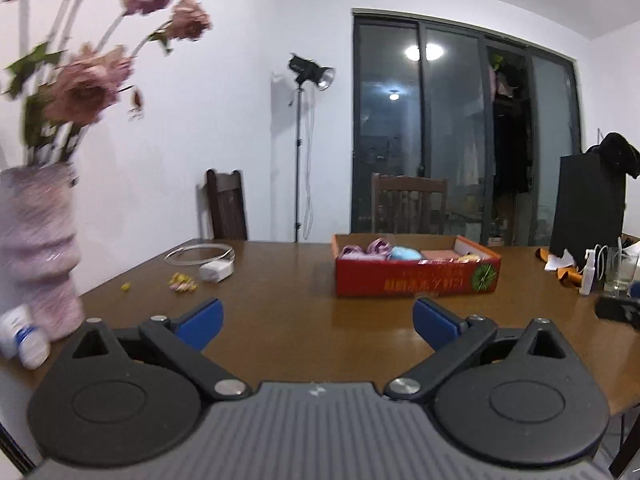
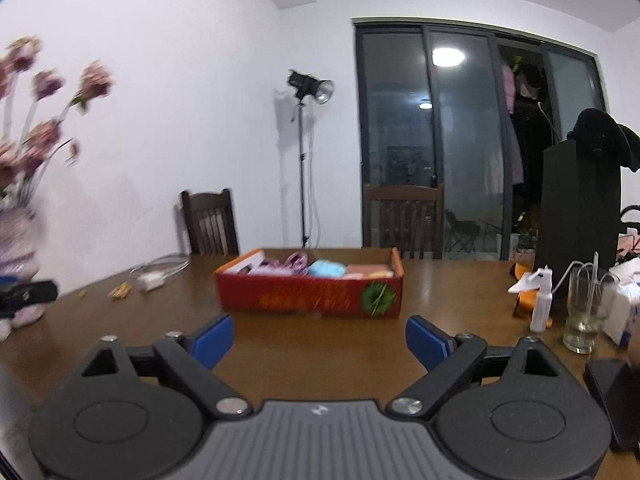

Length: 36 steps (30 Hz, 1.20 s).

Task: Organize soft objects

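1. Vase (image 1: 38, 248) stands at the table's left edge, clear of the work area.
2. Left gripper (image 1: 318, 322): jaws wide apart, nothing between them.
3. Red box (image 2: 310, 290) at mid-table collects the soft objects (image 2: 326, 269).
4. Right gripper (image 2: 320, 344): likewise spread, empty, facing the box.

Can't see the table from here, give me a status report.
Left gripper and right gripper open, empty. Red box ahead holds soft items. Bare tabletop between, nothing blocking.
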{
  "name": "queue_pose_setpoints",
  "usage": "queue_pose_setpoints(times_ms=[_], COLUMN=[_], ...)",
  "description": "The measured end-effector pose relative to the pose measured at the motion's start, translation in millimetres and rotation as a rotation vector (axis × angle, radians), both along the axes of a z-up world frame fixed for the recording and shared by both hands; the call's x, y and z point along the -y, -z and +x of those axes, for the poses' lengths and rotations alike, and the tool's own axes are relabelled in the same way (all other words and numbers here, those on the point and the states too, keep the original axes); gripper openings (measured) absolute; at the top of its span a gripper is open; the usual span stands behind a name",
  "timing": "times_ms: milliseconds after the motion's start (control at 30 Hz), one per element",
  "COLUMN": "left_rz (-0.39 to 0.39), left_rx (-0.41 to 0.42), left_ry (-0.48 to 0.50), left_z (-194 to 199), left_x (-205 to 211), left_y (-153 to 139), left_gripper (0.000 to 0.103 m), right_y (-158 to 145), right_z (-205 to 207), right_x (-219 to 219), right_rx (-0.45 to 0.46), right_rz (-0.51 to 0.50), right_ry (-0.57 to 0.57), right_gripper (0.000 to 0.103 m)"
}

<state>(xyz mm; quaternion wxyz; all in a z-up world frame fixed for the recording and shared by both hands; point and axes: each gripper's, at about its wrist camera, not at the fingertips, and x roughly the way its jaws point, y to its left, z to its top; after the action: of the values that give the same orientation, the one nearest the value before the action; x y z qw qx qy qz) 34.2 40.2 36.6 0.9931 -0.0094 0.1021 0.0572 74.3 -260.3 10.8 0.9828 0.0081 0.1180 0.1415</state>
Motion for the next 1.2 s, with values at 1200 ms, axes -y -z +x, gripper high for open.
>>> queue_pose_setpoints(times_ms=[1200], left_rz=[0.018], left_rx=[-0.022], left_ry=[0.102], left_z=[-48], left_x=[28], left_y=[19], left_gripper=[0.103], right_y=[10], right_z=[-65], right_x=[-11], right_rx=[-0.035], right_rz=[0.029], right_ry=[-0.01], right_gripper=[0.097])
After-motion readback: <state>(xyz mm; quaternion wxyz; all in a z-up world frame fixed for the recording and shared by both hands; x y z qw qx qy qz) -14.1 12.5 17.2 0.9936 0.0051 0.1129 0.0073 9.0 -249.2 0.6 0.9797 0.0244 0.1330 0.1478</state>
